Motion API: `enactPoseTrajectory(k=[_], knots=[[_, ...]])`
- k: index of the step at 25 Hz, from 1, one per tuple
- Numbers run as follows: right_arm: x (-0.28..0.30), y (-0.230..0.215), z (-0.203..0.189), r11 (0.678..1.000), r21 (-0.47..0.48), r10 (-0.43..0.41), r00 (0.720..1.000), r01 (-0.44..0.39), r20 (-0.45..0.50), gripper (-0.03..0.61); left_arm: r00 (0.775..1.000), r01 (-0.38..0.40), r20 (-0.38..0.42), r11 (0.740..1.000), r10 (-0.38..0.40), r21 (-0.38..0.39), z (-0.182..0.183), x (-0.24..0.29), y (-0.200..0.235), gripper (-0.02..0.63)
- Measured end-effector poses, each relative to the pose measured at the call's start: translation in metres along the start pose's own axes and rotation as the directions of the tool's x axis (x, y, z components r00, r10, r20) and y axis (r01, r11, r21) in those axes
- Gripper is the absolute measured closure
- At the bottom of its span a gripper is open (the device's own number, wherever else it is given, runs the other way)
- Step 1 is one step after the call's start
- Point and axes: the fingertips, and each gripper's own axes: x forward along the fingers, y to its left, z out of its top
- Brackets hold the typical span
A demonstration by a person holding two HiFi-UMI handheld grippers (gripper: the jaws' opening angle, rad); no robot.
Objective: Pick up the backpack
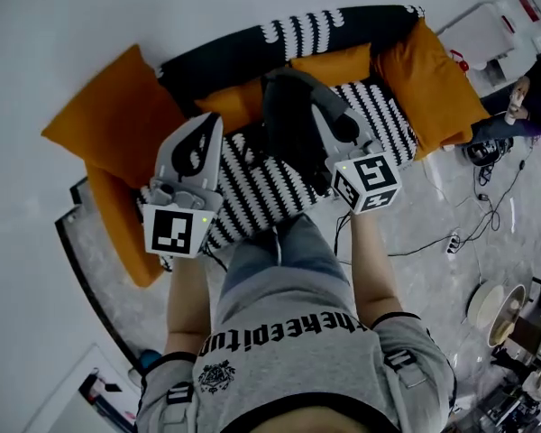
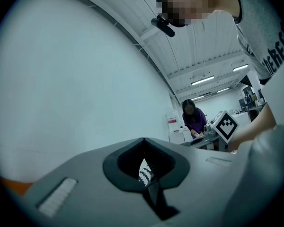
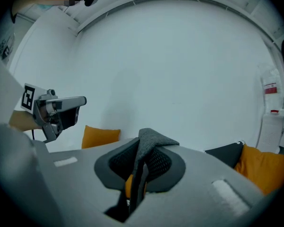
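- The strap (image 3: 154, 137) could have slipped out of the right gripper (image 3: 144, 148) if the load swung (the pinch looked narrow).
- Its jaws were clenched on that grey strap; the left gripper (image 2: 144, 143) was closed and empty.
- The backpack (image 1: 288, 129) showed dark over the striped sofa (image 1: 252, 192), at the right gripper's nine o'clock in the head view.

Head view looks steeply down at the sofa (image 1: 261, 192); gripper views face the wall (image 3: 180, 70).

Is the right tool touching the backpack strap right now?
Touching. The right gripper view shows the grey backpack strap pinched between the closed jaws of the right tool, folded over their tips.
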Motion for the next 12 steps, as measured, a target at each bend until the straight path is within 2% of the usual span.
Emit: enactPoseTrajectory(k=[7, 12], knots=[[-0.037, -0.025, 0.028, 0.994, -0.012, -0.109, 0.993, 0.11, 0.05, 0.549, 0.998, 0.051, 0.04, 0.999, -0.05, -0.004, 0.015, 0.014, -0.009, 0.597], [-0.062, -0.033, 0.047, 0.987, -0.031, -0.157, 0.984, 0.16, 0.084, 0.548, 0.995, 0.082, 0.052, 0.997, -0.083, 0.012, 0.027, 0.023, -0.02, 0.597]])
